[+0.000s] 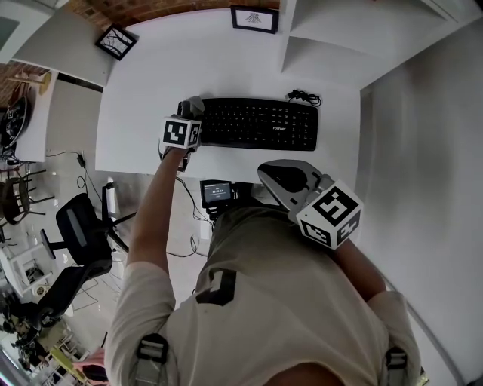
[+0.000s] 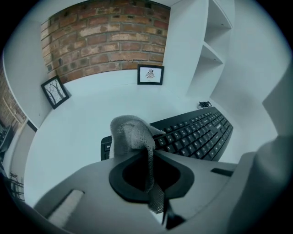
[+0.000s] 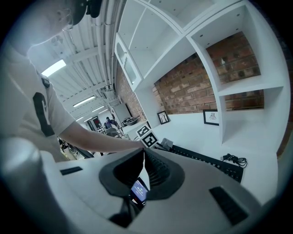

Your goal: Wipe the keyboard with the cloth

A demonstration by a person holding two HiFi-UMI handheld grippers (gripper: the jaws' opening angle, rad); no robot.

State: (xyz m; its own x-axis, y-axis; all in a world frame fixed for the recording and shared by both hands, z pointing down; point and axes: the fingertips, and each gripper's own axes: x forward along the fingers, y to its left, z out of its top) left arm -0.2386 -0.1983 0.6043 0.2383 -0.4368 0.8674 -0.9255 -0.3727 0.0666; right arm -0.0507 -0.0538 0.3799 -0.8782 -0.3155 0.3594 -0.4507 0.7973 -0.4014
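Note:
A black keyboard [image 1: 256,124] lies on the white desk [image 1: 151,83]. My left gripper [image 1: 189,111] hovers at the keyboard's left end, shut on a grey mesh cloth [image 1: 194,102]. In the left gripper view the cloth [image 2: 132,133] bunches above the jaws and a strip hangs down between them, with the keyboard [image 2: 197,135] just beyond. My right gripper [image 1: 270,172] is held off the desk's front edge near the person's body, shut with nothing in it. From the right gripper view [image 3: 143,155] the keyboard [image 3: 206,161] and the cloth [image 3: 165,144] are ahead.
Two framed pictures [image 1: 254,19] [image 1: 116,41] stand at the back of the desk. A coiled cable [image 1: 304,96] lies behind the keyboard's right end. White shelves [image 1: 324,38] rise at the back right. A small screen device [image 1: 217,192] sits at the person's waist; an office chair [image 1: 79,234] is at the left.

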